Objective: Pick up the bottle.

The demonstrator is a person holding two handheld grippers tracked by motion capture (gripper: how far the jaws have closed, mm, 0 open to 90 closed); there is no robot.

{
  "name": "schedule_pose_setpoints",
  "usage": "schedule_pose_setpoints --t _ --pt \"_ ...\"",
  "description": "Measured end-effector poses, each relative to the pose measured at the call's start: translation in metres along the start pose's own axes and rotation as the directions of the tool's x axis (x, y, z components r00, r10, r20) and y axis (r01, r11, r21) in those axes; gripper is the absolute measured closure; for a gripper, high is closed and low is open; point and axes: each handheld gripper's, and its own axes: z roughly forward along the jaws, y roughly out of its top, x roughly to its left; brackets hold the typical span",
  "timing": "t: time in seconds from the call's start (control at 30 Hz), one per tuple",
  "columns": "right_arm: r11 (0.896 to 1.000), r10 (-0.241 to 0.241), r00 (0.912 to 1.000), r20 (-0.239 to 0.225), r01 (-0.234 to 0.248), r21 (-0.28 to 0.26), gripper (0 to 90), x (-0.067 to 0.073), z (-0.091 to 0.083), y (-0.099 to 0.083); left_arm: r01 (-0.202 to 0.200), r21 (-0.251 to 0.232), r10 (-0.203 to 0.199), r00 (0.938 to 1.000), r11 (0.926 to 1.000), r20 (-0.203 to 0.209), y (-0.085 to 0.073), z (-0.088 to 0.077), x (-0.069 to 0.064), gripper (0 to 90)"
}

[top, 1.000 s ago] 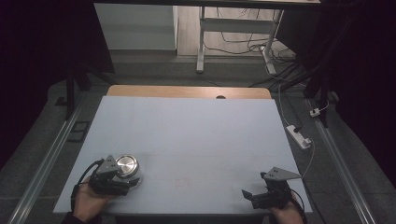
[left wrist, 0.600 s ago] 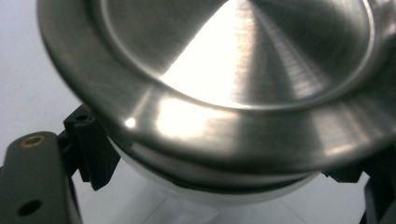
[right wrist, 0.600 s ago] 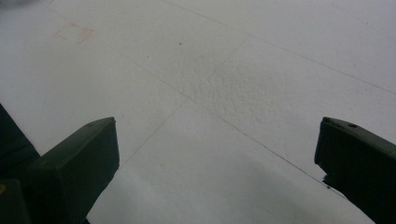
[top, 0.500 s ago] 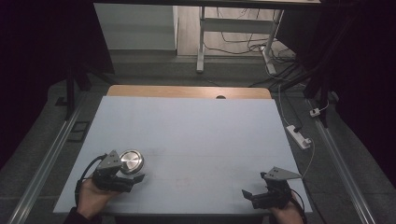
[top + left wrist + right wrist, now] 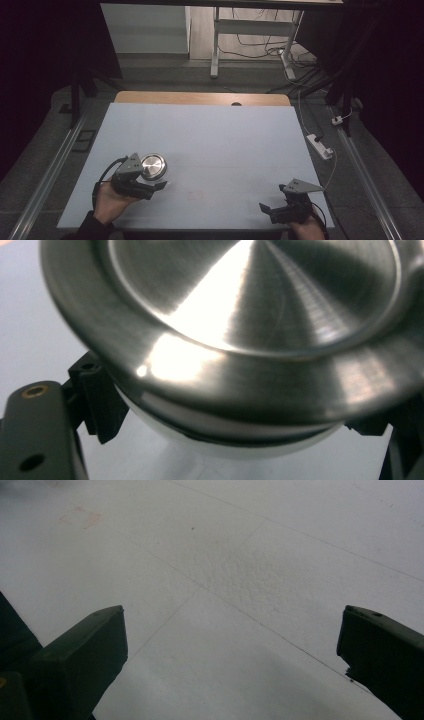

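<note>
A round metal dish (image 5: 153, 166) is sitting at the near-left part of the pale blue table (image 5: 210, 145), just in front of the left gripper (image 5: 150, 186), which a hand (image 5: 112, 200) is holding low over the surface. From the high view the dish is showing as a shiny silver disc with a bright flat centre and a darker ring around it.

The left gripper view is giving a close look at the dish (image 5: 240, 325): brushed steel with fine circular lines, a shallow recessed middle catching a strong white glare, and a broad rounded rim sloping down to a pale underside. Its rim is lying between the 2 black jaws, 1 at each side, and both seem to be touching it, so the left gripper is closing on the dish or gripping it.

The right gripper (image 5: 272, 209) is resting at the near-right edge of the table, well apart from the dish. In the right gripper view its 2 jaws are standing wide apart with bare table (image 5: 240, 580) between them, holding nothing (image 5: 230, 645).
</note>
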Motion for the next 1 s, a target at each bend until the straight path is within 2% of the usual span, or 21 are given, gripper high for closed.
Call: schedule_pose_setpoints --t 0.5,1.0 --pt "1.0 0.002 1.0 -0.005 -0.002 -0.007 0.0 -0.001 -0.001 0.0 -0.051 -0.002 0.051 0.9957 0.9987 0.077 0.035 0.025 -0.003 15.6" --pt "1.0 -0.002 0.9999 -0.01 0.002 -0.014 0.0 -0.001 -0.001 0.0 -0.095 0.019 0.093 0.9907 0.9953 0.099 0.069 0.054 -0.006 15.6"
